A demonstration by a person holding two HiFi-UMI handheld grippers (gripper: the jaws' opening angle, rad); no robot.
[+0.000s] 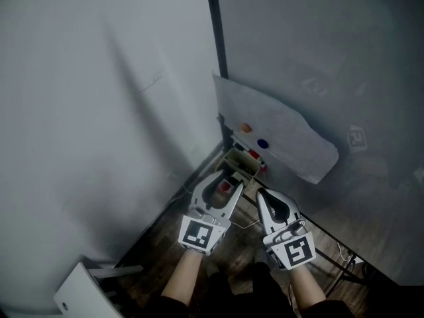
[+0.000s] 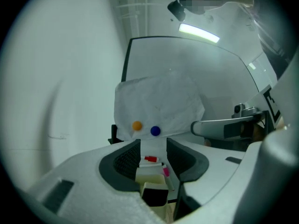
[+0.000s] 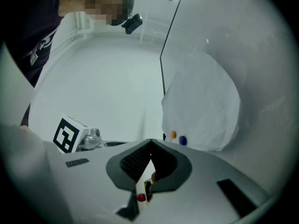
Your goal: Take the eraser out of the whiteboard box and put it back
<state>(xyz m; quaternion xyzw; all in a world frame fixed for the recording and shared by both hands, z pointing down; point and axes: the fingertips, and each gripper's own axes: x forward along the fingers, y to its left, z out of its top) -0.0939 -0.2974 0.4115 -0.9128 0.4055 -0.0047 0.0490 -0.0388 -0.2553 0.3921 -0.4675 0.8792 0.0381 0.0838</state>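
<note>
Head view: the left hand-held gripper reaches the near end of the whiteboard box fixed to the board. The right hand-held gripper hangs just beside it, apart from the box

Left gripper view: the jaws are released, astride the box end, pinching nothing. A pale block I take for the eraser lies inside beside a pink marker. Best to centre on that block, clear the marker, then squeeze

Right gripper view: jaws clenched together, empty
</note>
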